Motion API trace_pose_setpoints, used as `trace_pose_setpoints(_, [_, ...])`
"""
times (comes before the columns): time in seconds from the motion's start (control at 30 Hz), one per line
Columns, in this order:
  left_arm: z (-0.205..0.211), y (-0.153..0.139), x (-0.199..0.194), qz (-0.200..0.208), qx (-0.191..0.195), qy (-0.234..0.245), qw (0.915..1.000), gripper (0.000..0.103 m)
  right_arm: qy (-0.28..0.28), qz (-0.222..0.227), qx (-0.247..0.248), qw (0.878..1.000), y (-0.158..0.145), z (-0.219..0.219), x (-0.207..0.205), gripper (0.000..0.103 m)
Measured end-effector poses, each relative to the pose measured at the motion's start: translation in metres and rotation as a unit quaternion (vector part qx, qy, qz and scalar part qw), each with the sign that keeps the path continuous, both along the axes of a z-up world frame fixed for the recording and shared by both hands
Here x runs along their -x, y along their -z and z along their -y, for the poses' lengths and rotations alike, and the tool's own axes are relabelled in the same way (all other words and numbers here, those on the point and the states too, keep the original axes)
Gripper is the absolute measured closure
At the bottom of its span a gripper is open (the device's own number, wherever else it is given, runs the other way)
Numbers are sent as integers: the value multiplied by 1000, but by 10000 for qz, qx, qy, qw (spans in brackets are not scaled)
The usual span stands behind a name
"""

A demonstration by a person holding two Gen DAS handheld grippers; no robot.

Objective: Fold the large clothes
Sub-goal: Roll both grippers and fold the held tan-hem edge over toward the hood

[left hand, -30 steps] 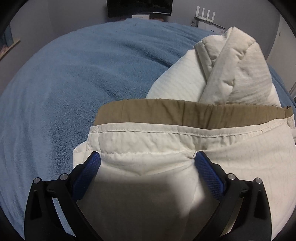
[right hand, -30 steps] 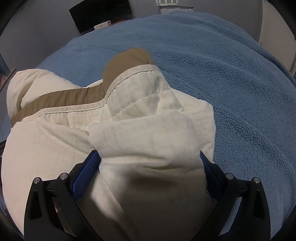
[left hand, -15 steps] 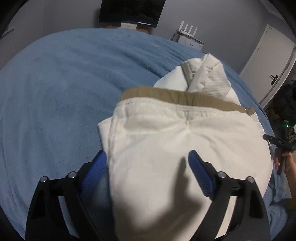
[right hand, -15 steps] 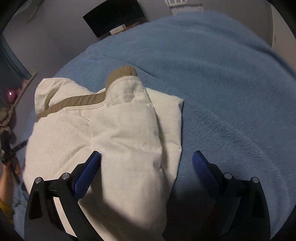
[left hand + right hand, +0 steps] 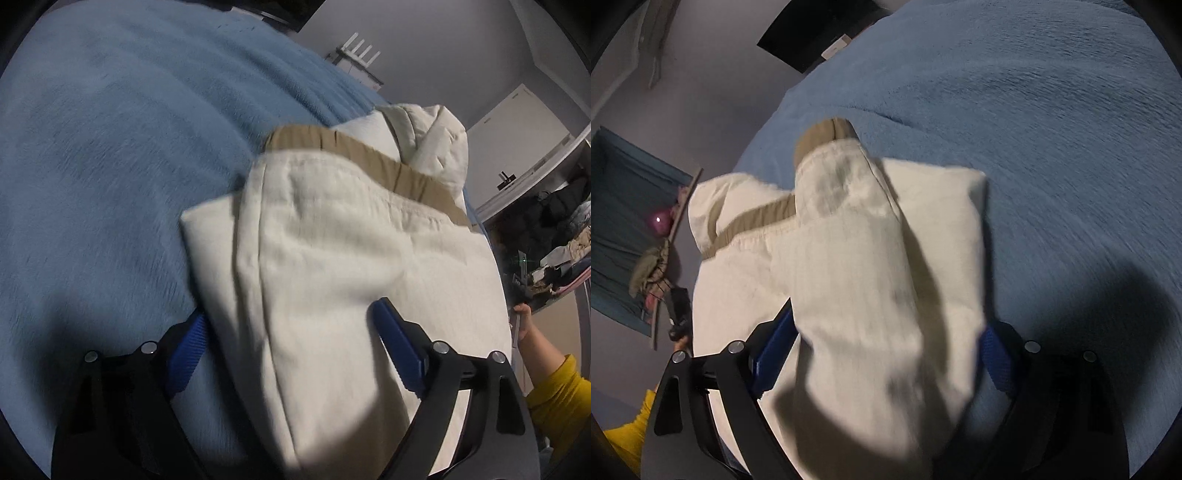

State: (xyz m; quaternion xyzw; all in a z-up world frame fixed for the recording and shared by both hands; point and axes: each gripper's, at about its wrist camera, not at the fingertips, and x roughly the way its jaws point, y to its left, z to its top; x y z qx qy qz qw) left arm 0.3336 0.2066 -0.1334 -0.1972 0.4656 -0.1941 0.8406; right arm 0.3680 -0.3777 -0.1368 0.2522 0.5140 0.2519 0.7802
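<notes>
While I look down over it, a blue fleece blanket (image 5: 110, 177) fills most of both views, spread over the bed. Grey walls close the room behind it, with a dark screen (image 5: 812, 33) on the far wall, a white door (image 5: 517, 122) to the right in the left wrist view, and cluttered shelves (image 5: 554, 251) beside that.

On the blanket lies the cream garment (image 5: 351, 266), folded into a thick bundle near the bed's right edge as my left view shows it. Its long axis runs away from me, and the tan waistband (image 5: 369, 155) sits at the far end, crossing the bundle sideways.

My left tool (image 5: 291, 350) has just been closing a little yet stands wide, 2 blue pads apart, the cloth's near corner lying between them. My right tool (image 5: 886, 354) has also just been narrowing; cloth fills the gap, but I cannot tell if the pads press it.
</notes>
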Motion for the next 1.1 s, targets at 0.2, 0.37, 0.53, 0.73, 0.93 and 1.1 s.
trace_pose_setpoints(0.2, [7, -5, 0, 424, -24, 75, 9991, 56, -80, 137, 136, 9998, -1, -20, -10, 52])
trace_pose_setpoints(0.37, [31, -36, 14, 825, -436, 459, 9946, 88, -266, 713, 409, 9963, -27, -31, 12, 85])
trace_pose_setpoints(0.53, [40, -70, 33, 1086, -581, 643, 9903, 92, -162, 1529, 684, 9857, -74, -31, 52, 94])
trace_pose_setpoints(0.73, [48, -125, 83, 1602, -383, 888, 9823, 93, -149, 2108, 515, 9761, -128, -11, 114, 94])
trace_pose_setpoints(0.93, [77, -148, 100, 1683, -184, 1184, 9784, 93, 54, 2012, 178, 9794, -154, 32, 158, 94])
trace_pose_setpoints(1.1, [105, -110, 69, 1239, -298, 1280, 9835, 92, 271, 1420, 251, 9892, -122, 45, 164, 94])
